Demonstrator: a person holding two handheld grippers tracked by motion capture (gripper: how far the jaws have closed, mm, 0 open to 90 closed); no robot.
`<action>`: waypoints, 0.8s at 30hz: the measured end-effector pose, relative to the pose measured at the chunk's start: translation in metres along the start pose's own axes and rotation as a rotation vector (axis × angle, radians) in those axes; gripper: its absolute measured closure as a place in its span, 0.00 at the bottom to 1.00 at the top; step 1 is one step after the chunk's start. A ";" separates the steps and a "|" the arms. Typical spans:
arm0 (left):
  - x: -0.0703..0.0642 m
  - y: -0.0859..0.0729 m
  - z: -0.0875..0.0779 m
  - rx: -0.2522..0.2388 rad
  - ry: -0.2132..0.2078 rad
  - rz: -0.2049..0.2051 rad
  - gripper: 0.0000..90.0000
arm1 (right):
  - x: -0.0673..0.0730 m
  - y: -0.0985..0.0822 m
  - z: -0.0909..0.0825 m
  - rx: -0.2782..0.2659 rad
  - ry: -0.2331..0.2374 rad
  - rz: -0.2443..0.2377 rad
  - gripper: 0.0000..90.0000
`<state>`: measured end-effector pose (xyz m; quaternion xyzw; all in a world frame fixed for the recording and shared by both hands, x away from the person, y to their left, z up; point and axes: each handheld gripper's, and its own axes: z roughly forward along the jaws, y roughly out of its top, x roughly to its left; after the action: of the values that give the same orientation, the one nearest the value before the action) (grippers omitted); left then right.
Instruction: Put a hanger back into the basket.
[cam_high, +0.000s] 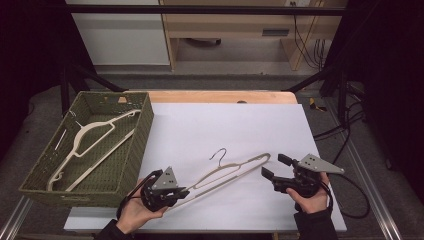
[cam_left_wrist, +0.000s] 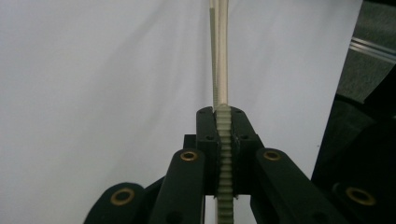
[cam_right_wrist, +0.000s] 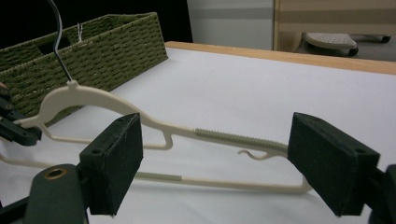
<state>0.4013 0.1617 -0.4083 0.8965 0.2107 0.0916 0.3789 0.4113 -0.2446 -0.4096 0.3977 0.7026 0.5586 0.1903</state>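
Your left gripper (cam_high: 176, 192) is clamped tight on the near end of the cream plastic clothes hanger with a thin wire hook (cam_high: 227, 172). In the left gripper view, the hanger's ribbed arm (cam_left_wrist: 223, 140) runs straight up between the two black jaws, which are pressed against it from both sides. You hold that end near the front edge of the white sheet covering the table (cam_high: 235, 125), and the hanger stretches away to the right and slightly back across the sheet, its hook pointing toward the far side.

Your right gripper (cam_high: 274, 166) has nothing in it. Its jaws stand wide apart, and in the right gripper view the hanger's far end, with its ribbed strip and small notch (cam_right_wrist: 254, 140), shows beyond and between the two pads, neither of which presses on it. From above, this gripper sits just beside the hanger's right tip.

At the left of the table sits the olive-green woven rectangular basket (cam_high: 137, 132). A second cream hanger (cam_high: 87, 147) lies inside it, well apart from the one you hold.
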 end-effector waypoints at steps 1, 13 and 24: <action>0.001 0.000 -0.002 -0.015 -0.003 -0.010 0.95 | -0.001 0.000 0.000 0.002 -0.001 0.004 0.21; 0.006 -0.002 -0.025 -0.125 0.039 -0.051 0.95 | -0.004 0.000 -0.004 -0.011 -0.012 0.005 0.21; 0.011 0.005 -0.063 -0.214 0.079 -0.055 0.95 | -0.003 0.002 -0.007 -0.019 -0.018 0.005 0.18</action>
<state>0.3924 0.2037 -0.3610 0.8404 0.2391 0.1384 0.4663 0.4091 -0.2516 -0.4060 0.4025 0.6945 0.5622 0.1990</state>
